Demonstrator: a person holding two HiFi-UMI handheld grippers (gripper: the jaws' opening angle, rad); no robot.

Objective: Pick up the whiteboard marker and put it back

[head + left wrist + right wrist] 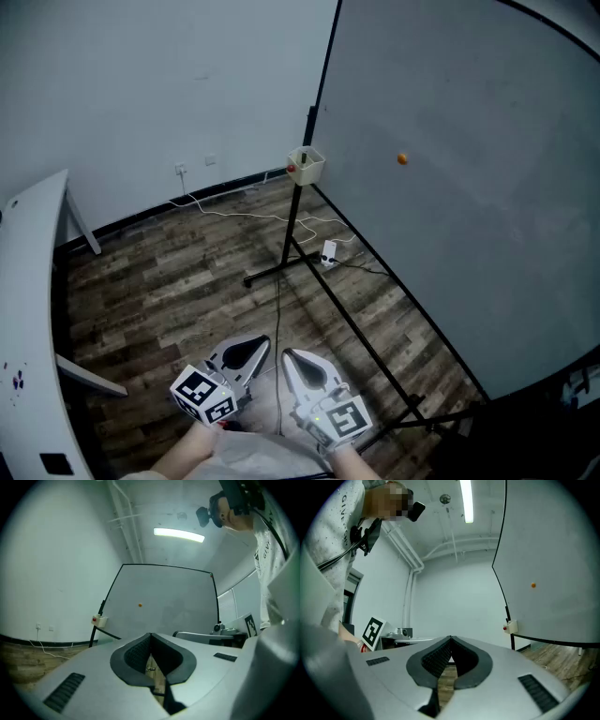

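Observation:
No whiteboard marker can be made out clearly. A small white holder box (306,166) with a red spot hangs at the left edge of the big whiteboard (469,187), and something dark pokes out of it. Low in the head view my left gripper (265,339) and right gripper (287,354) sit side by side, far from the board. Both are shut and hold nothing. In the left gripper view the left gripper (150,635) has its tips meeting, with the box (99,619) far ahead. The right gripper (450,639) is likewise pressed together, with the box (511,626) to its right.
An orange magnet (401,158) sticks to the board. The board's black stand legs (281,272) spread over the wood floor, with white cables (244,216) and a white plug block (328,251) beside them. A white table (23,309) runs along the left.

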